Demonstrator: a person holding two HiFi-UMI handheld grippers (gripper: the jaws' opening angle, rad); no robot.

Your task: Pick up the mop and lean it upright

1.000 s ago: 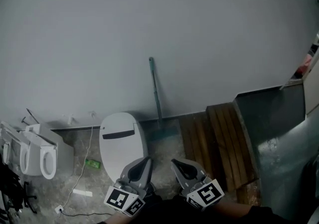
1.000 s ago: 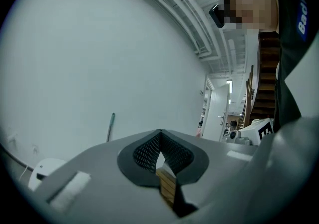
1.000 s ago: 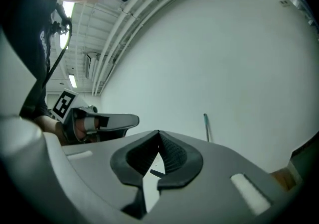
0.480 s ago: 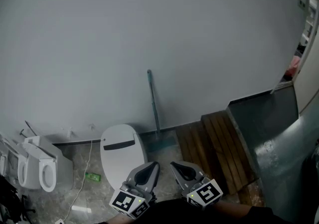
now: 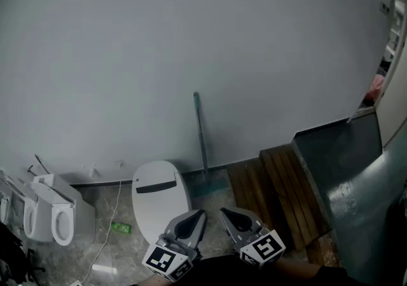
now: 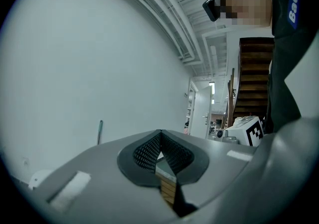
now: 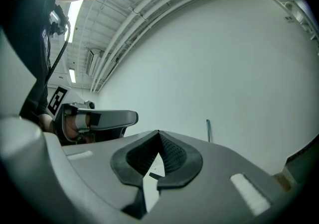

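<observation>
The mop (image 5: 201,135) stands upright with its teal handle against the grey wall and its flat head (image 5: 208,183) on the floor between the toilet lid and the wooden platform. Its handle top also shows in the left gripper view (image 6: 100,132) and the right gripper view (image 7: 208,130). My left gripper (image 5: 196,217) and right gripper (image 5: 227,215) hover side by side at the bottom of the head view, well short of the mop. Both have their jaws shut with nothing held.
A white toilet (image 5: 158,199) with its lid down stands left of the mop. Urinals (image 5: 48,211) line the far left. A wooden platform (image 5: 280,186) and a grey metal ramp (image 5: 343,177) lie to the right. A cable and a green item (image 5: 121,227) lie on the floor.
The view has tilted up and shifted slightly, so the mop and toilet sit lower in frame. Both grippers stay shut and close together; the mop has not moved.
</observation>
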